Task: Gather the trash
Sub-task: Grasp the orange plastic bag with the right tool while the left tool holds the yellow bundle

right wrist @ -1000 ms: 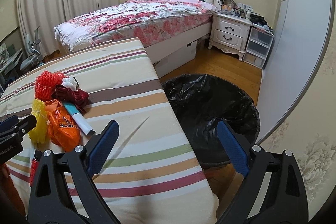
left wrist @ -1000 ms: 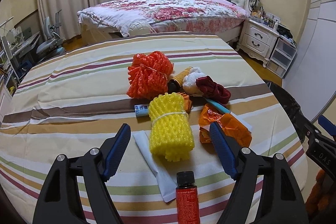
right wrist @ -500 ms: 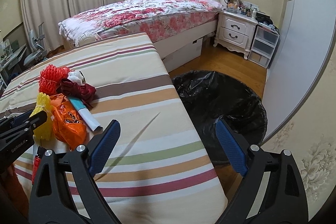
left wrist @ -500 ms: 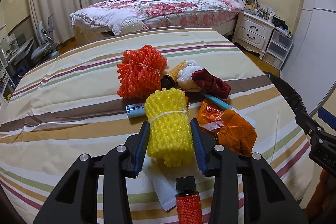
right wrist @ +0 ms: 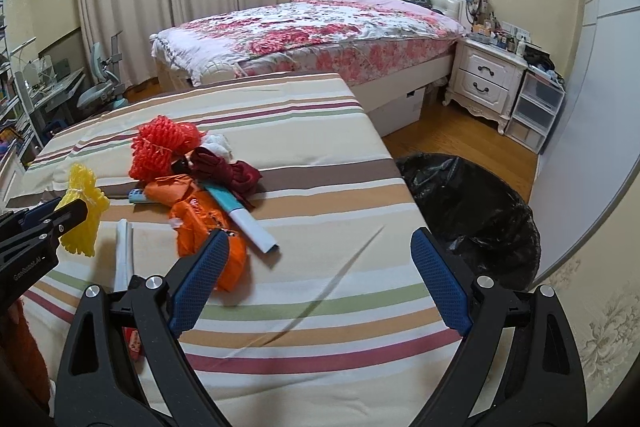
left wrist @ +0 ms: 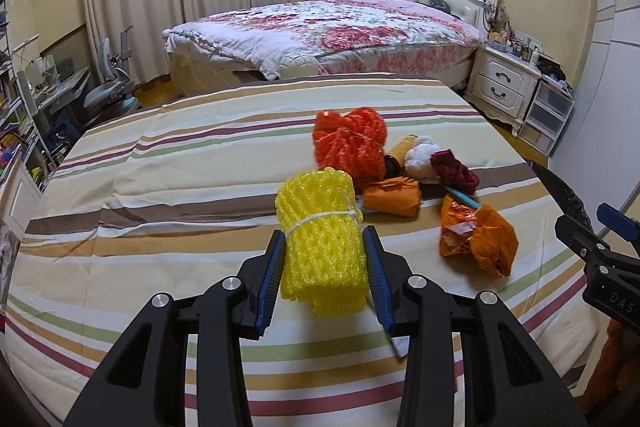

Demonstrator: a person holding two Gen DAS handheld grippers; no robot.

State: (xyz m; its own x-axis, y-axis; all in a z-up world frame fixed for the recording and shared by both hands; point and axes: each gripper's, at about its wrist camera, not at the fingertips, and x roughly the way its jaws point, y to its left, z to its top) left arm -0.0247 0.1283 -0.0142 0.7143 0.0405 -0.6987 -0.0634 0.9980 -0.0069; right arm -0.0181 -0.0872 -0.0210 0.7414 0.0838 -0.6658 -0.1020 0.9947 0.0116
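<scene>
The striped mattress (left wrist: pixel 168 187) carries a trash pile near its right edge; beside that edge stands a black-lined bin (right wrist: pixel 476 211). The right gripper (right wrist: pixel 320 267) hangs over the mattress's near right corner, jaws wide and empty. The left gripper (left wrist: pixel 325 261) has just closed on the yellow foam net roll (left wrist: pixel 320 235), lifted off the mattress, near the orange wrapper (left wrist: pixel 476 239).

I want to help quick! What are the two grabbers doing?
Left gripper: closed on the yellow foam net roll, lifted off the bed.
Right gripper: open, holding nothing.
</scene>
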